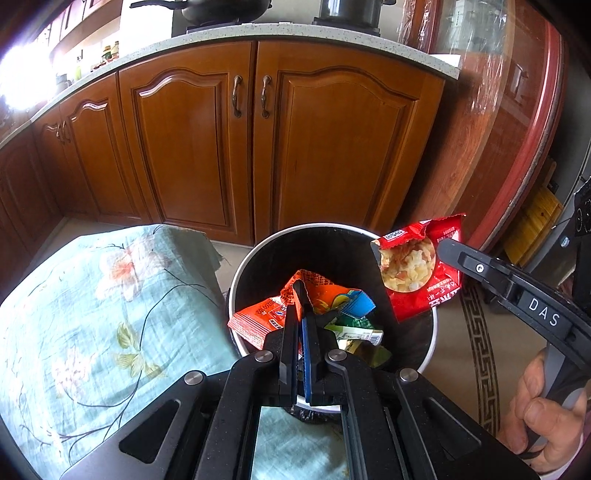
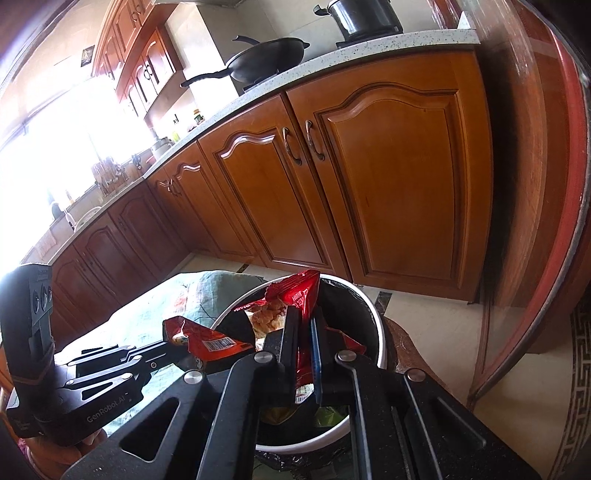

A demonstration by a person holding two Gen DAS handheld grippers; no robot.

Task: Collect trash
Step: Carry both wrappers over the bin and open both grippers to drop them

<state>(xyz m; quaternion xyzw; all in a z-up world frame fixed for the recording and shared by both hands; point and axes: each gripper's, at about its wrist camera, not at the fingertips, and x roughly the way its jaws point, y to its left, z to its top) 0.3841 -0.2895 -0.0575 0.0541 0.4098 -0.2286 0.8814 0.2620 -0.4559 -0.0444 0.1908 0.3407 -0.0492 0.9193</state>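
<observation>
A kitchen with brown wooden cabinet doors under a speckled stone counter is seen, and a black wok and a dark pot stand on it. On the floor a round white trash bin with a black liner stands beside a surface covered with a light green flowered cloth.

The left gripper is closed on an orange crumpled snack wrapper, held over the bin opening. The right gripper is closed on a red snack bag with a picture of chips, held above the far right rim of the bin.

It is judged that the step is the dropping of the wrappers. Each bag should be brought over the middle of the opening before the jaws are opened, so that nothing lands on the rim or the floor.

Two grippers and two held wrappers are counted, and one bin. Inside it, several more wrappers lie; their exact number cannot be told.
</observation>
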